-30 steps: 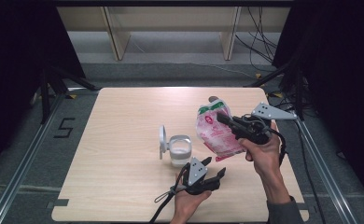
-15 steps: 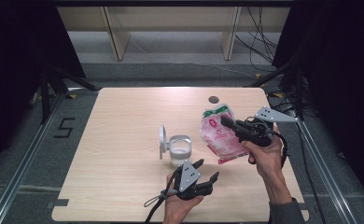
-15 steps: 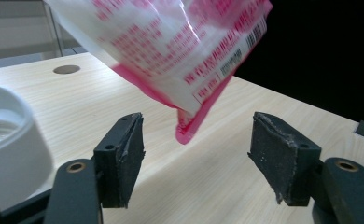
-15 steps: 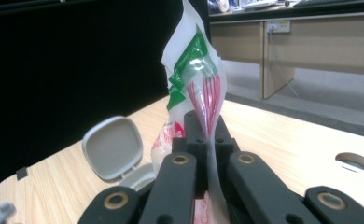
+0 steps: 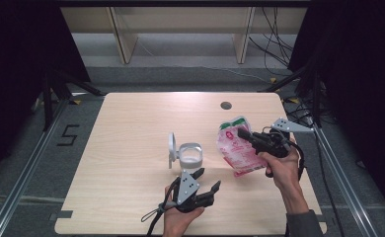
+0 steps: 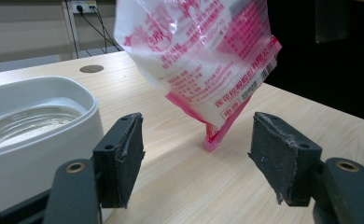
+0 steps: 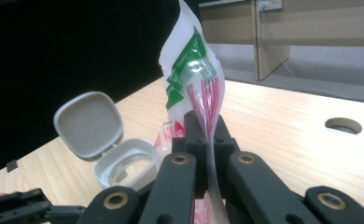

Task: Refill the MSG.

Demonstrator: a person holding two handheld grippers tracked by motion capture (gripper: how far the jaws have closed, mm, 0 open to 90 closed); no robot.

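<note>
Since the earlier frame, the left gripper (image 5: 208, 179) has drawn back toward the tabletop's (image 5: 131, 128) near edge, jaws apart, empty. One pink-and-white pouch (image 5: 236, 145) hangs pinched in the closed right gripper (image 5: 242, 133), its bottom corner touching the wood; its print is unreadable. One white flip-lid container (image 5: 189, 154) stands open, contents unclear.

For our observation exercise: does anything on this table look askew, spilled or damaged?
Nothing is spilled or damaged. The pink-and-white pouch hangs tilted, pinched near its top by the right tool, one bottom corner touching the table. The white container sits with its lid open.
</note>
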